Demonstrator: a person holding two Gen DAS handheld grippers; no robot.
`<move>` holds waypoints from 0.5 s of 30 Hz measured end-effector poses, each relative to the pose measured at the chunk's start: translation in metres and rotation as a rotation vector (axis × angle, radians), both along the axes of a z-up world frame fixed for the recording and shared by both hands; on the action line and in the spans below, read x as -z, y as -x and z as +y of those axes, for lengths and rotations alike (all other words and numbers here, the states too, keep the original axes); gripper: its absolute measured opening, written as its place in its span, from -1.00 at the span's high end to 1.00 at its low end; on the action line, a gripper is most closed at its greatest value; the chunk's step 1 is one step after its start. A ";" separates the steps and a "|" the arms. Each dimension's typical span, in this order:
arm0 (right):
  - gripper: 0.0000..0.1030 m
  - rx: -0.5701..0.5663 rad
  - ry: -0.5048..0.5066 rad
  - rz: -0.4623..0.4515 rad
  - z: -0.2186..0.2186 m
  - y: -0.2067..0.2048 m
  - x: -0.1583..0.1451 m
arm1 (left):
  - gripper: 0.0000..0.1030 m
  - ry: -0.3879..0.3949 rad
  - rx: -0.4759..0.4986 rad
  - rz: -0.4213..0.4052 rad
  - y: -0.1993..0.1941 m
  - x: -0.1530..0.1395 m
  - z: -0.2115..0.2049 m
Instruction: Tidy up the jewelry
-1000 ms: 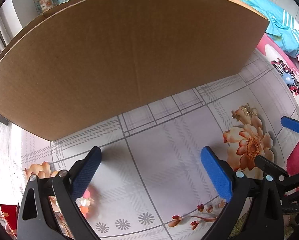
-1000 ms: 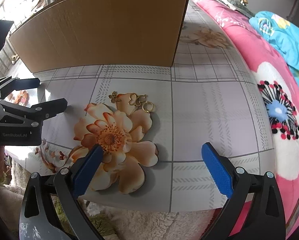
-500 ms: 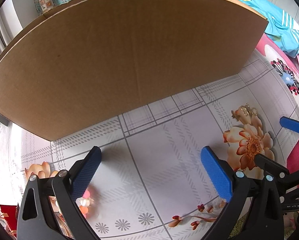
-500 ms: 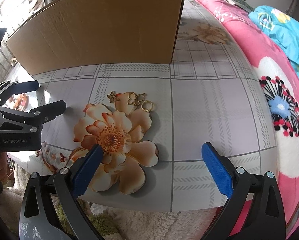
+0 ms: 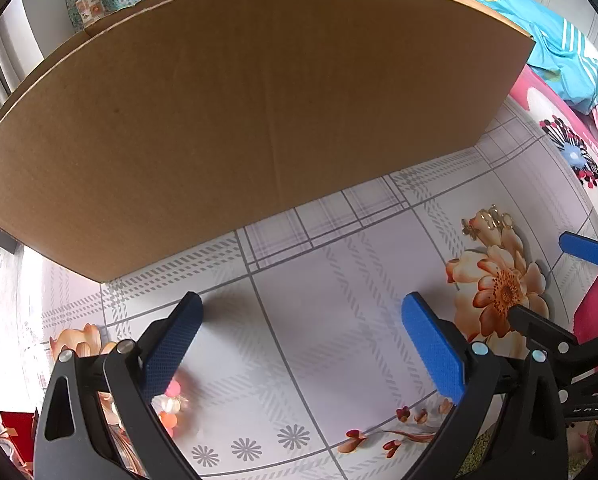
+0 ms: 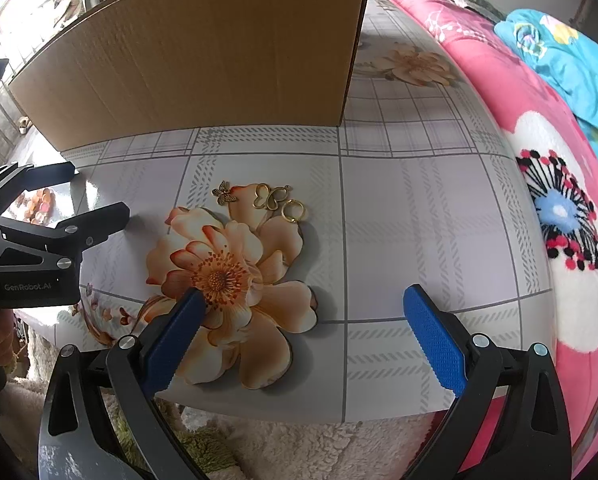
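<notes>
Three small gold pieces lie on the floral tablecloth: a butterfly charm (image 6: 224, 192), an open-wire butterfly pendant (image 6: 271, 197) and a ring (image 6: 294, 212). They sit at the top of a printed orange flower, and show small at the right in the left wrist view (image 5: 493, 218). My right gripper (image 6: 303, 300) is open and empty, short of the jewelry, over the near table edge. My left gripper (image 5: 299, 312) is open and empty, facing the cardboard box (image 5: 239, 120). It also shows at the left of the right wrist view (image 6: 99, 190).
The tall cardboard box (image 6: 203, 68) stands just behind the jewelry. A pink flowered blanket (image 6: 539, 184) and blue cloth (image 6: 567, 52) lie to the right. A fluffy rug (image 6: 299, 440) lies below the table's near edge.
The right wrist view has shifted slightly relative to the box. The left gripper has hardly moved. Both grippers stay open and the jewelry has not moved.
</notes>
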State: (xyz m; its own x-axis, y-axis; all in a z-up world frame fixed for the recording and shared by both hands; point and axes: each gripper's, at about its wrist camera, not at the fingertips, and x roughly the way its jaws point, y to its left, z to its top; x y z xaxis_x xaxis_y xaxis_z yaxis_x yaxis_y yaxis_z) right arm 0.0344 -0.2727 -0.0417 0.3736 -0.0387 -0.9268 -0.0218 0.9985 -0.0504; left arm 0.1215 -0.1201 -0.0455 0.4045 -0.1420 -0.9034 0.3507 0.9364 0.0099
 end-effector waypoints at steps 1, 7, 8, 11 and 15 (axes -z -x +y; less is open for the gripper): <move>-0.85 0.000 0.000 0.000 0.000 0.000 0.000 | -0.89 0.000 0.001 0.000 0.000 0.000 0.000; -0.85 -0.001 0.000 0.000 0.000 0.000 0.000 | -0.89 0.000 0.008 0.000 0.001 0.000 0.000; -0.85 -0.001 0.000 0.000 0.000 0.000 0.000 | -0.89 0.000 0.009 0.000 0.001 0.000 0.000; -0.85 -0.001 0.000 0.000 0.001 0.001 0.000 | -0.89 -0.001 0.012 0.001 0.002 0.001 0.000; -0.85 -0.001 0.001 -0.004 0.001 0.001 0.000 | -0.89 -0.005 0.016 0.010 0.001 0.001 0.000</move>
State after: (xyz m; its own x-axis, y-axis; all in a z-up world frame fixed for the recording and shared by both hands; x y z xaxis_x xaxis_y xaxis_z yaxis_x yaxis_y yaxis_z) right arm 0.0333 -0.2718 -0.0418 0.3772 -0.0389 -0.9253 -0.0225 0.9984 -0.0511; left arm 0.1208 -0.1202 -0.0462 0.3928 -0.1443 -0.9083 0.3657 0.9307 0.0103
